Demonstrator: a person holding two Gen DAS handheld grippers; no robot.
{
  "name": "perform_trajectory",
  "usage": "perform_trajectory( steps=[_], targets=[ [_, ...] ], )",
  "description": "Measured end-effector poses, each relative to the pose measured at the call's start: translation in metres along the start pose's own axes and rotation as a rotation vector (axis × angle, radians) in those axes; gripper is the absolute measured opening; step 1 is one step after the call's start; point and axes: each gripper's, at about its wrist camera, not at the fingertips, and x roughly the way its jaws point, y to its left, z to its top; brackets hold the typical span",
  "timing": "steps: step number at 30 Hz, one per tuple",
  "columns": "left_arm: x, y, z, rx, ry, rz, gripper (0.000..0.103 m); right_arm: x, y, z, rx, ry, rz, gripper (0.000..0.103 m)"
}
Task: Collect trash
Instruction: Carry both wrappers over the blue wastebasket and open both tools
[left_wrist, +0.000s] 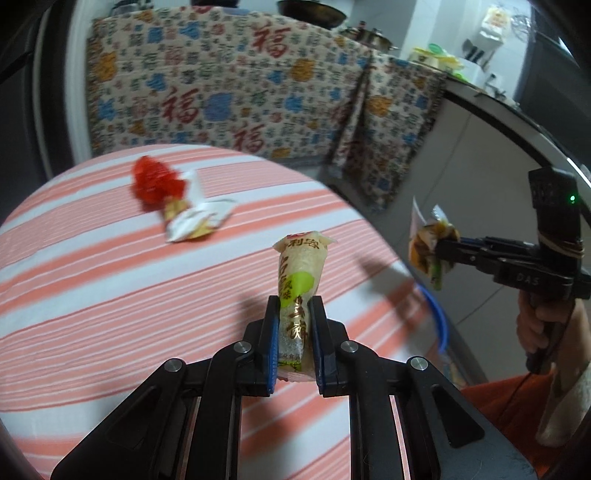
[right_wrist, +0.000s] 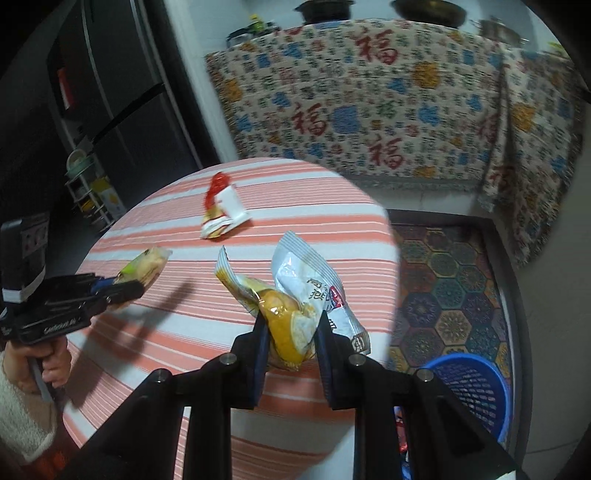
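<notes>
My left gripper (left_wrist: 293, 306) is shut on a yellow-green snack wrapper (left_wrist: 300, 273) and holds it above the round table with the striped cloth (left_wrist: 92, 295). It also shows in the right wrist view (right_wrist: 127, 286) at the left. My right gripper (right_wrist: 290, 317) is shut on a crumpled yellow and silver wrapper (right_wrist: 295, 295), above the table's right part. It shows in the left wrist view (left_wrist: 437, 251) beyond the table's right edge. A red and white wrapper (left_wrist: 173, 199) lies on the far side of the table, also in the right wrist view (right_wrist: 221, 210).
A blue plastic basket (right_wrist: 476, 391) stands on the patterned floor mat (right_wrist: 450, 288) right of the table; its rim shows in the left wrist view (left_wrist: 441, 325). A cabinet draped in patterned cloth (left_wrist: 240, 85) stands behind. A dark fridge (right_wrist: 110, 92) is at the left.
</notes>
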Motion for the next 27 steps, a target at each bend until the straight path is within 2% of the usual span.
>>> perform_trajectory(
  steps=[8,13,16,27],
  targets=[
    [0.04,-0.097,0.022,0.063,0.012,-0.131,0.014,-0.043,-0.073,-0.022,0.125,-0.024,-0.152,0.024],
    [0.076,-0.151,0.024,0.103,0.042,-0.178,0.014,-0.069,-0.117,-0.038,0.203,-0.031,-0.252,0.024],
    [0.098,-0.179,0.02,0.118,0.062,-0.194,0.014,-0.081,-0.141,-0.048,0.253,-0.036,-0.284,0.024],
    [0.157,-0.233,0.009,0.142,0.118,-0.204,0.014,-0.096,-0.199,-0.073,0.386,-0.013,-0.335,0.024]
  ],
)
